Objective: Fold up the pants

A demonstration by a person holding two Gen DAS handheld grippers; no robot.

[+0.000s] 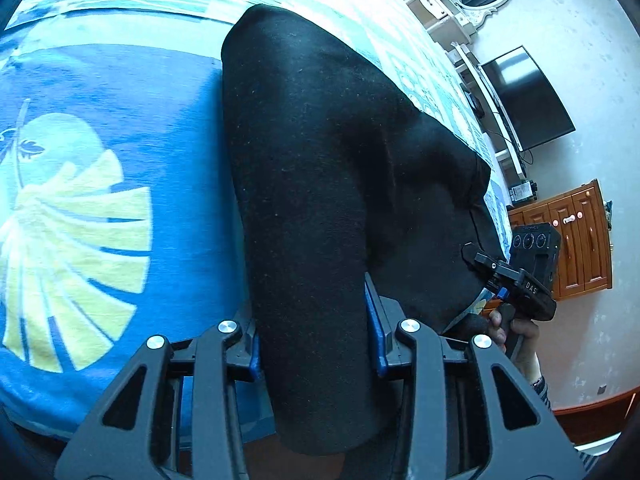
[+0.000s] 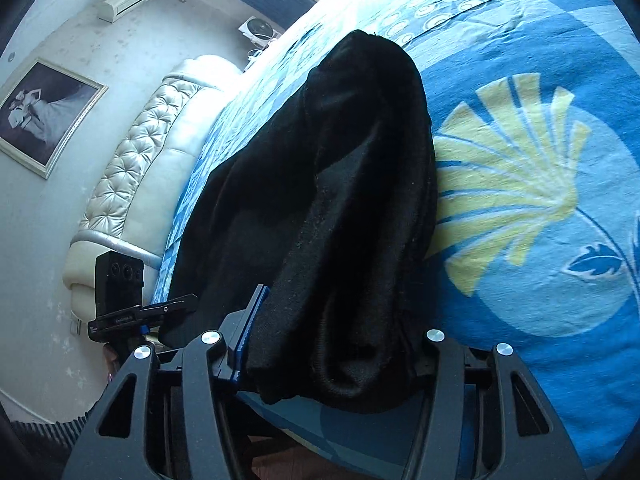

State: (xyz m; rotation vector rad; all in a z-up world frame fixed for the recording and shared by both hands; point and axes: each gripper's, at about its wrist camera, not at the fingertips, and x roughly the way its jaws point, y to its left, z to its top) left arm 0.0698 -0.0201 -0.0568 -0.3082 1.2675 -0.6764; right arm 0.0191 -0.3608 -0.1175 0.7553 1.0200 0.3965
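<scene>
Both claws are clenched on the black pants (image 1: 320, 184), the left gripper (image 1: 316, 344) and right gripper (image 2: 332, 356) each pinching a bunched end at the near edge of the bed (image 1: 100, 208). With such thick wads, a layer could slip loose or the fold drag crooked.

Left gripper (image 1: 316, 344) — jaws clamped on black pants (image 1: 320, 184), pointing steeply downward. Right gripper (image 2: 332, 344) — jaws likewise clamped on the fabric. A bare hand (image 1: 516, 332) grips the right gripper's handle.
</scene>
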